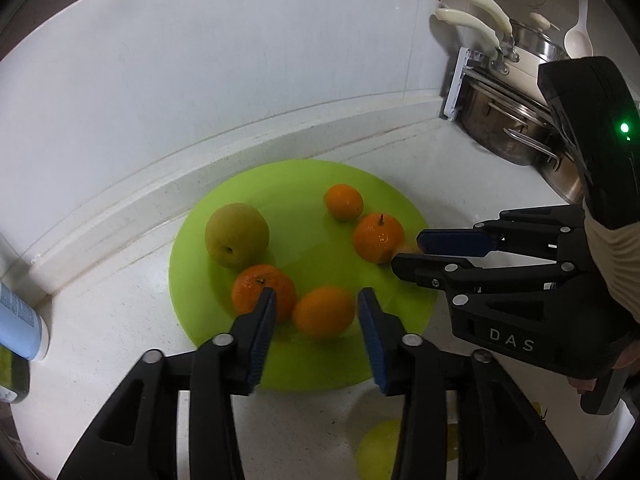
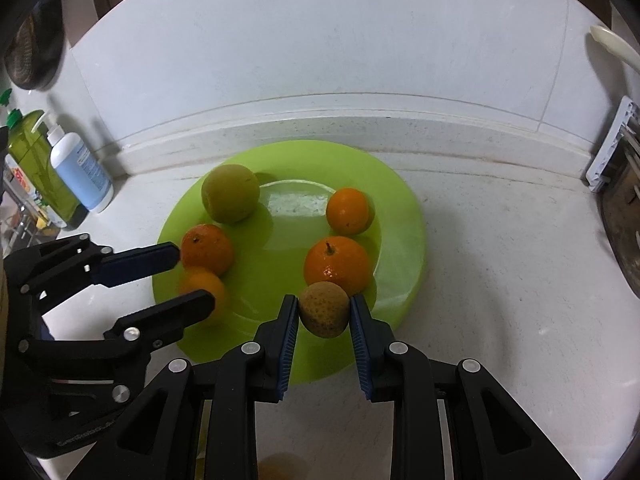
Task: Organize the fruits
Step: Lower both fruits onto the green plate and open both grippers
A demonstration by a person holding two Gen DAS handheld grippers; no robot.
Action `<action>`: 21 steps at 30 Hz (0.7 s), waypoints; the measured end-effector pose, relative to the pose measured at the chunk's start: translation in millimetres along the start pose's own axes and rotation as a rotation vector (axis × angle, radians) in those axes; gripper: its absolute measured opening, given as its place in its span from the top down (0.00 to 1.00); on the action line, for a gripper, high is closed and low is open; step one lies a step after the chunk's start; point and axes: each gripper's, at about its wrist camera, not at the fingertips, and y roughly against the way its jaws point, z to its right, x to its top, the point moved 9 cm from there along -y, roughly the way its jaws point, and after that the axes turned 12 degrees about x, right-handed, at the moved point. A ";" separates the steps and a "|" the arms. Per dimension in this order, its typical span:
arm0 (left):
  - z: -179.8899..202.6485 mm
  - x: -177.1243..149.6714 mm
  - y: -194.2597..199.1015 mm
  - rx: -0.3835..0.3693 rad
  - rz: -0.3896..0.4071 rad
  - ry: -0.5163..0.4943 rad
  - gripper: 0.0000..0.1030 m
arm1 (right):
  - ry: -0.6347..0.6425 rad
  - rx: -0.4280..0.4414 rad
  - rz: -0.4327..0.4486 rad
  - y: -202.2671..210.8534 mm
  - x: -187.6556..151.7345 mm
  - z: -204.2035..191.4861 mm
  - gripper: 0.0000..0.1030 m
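Fruits lie on a green plate (image 2: pixel 404 216); right gripper (image 2: pixel 324 310) clamps a pear (image 2: pixel 324 310), left gripper (image 1: pixel 316 312) spread around an orange (image 1: pixel 323 311).

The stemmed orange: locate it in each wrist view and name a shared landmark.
Left wrist: stemmed orange sits right of centre, on the green plate, beside the right gripper.
Right wrist: stemmed orange sits centre, just beyond the brownish fruit.
Shared landmark: the big green pear.
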 end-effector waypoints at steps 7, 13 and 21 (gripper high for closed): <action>-18.5 4.2 26.6 0.072 0.061 0.024 0.40 | 0.001 -0.026 0.038 13.6 1.0 -5.8 0.63; -28.2 4.9 53.6 0.122 0.103 0.053 0.27 | 0.018 -0.076 0.101 43.8 3.6 -17.7 0.46; -47.5 -4.4 96.9 0.214 0.163 0.112 0.10 | 0.046 -0.105 0.157 74.9 -1.7 -36.9 0.35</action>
